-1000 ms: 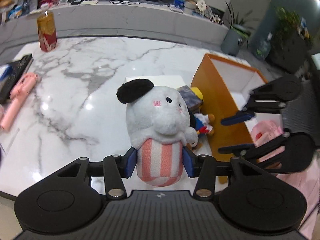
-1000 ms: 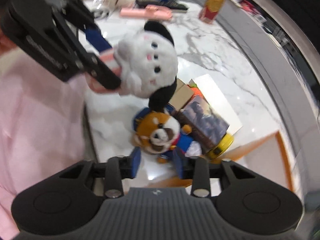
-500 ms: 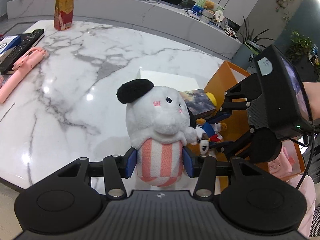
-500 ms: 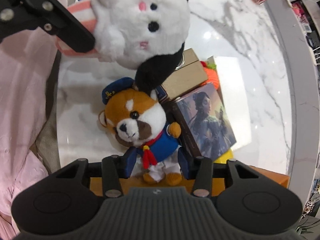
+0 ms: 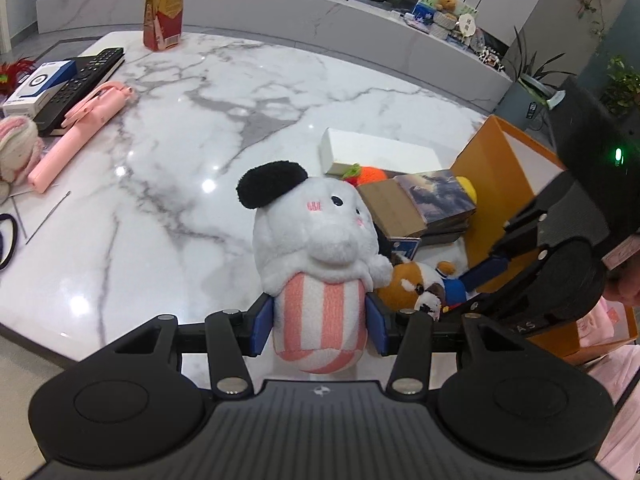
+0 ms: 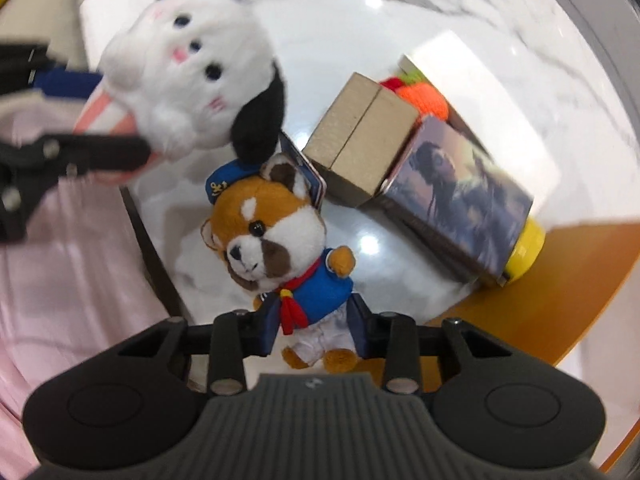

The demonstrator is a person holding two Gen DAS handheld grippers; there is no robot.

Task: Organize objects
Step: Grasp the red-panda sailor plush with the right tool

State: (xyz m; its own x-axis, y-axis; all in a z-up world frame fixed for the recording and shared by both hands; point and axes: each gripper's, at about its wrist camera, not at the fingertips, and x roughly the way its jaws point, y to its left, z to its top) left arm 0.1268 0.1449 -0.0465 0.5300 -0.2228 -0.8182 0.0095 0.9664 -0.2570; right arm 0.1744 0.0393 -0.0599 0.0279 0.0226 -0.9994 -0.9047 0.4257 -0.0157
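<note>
My left gripper (image 5: 319, 330) is shut on a white plush dog (image 5: 318, 256) with a black ear and a pink-striped body, held above the marble table's near edge. The plush also shows in the right wrist view (image 6: 192, 80). My right gripper (image 6: 314, 328) is shut on a red panda plush (image 6: 280, 248) in a blue sailor suit, around its lower body. The panda shows in the left wrist view (image 5: 416, 286), just right of the white plush, with the right gripper (image 5: 468, 286) coming in from the right.
An orange box (image 5: 492, 184) with a white inside stands at the right. Beside it lie a cardboard box (image 6: 362, 132), a picture box (image 6: 460, 196), a yellow object (image 6: 526, 250), an orange knit toy (image 6: 424, 98) and a white box (image 5: 376, 156). A bottle (image 5: 164, 4), remote (image 5: 84, 80) and pink stick (image 5: 80, 132) are far left.
The right gripper has closed in on the red panda plush and grips it lower on the body. The left gripper with the white plush has drawn back toward the table's near edge.
</note>
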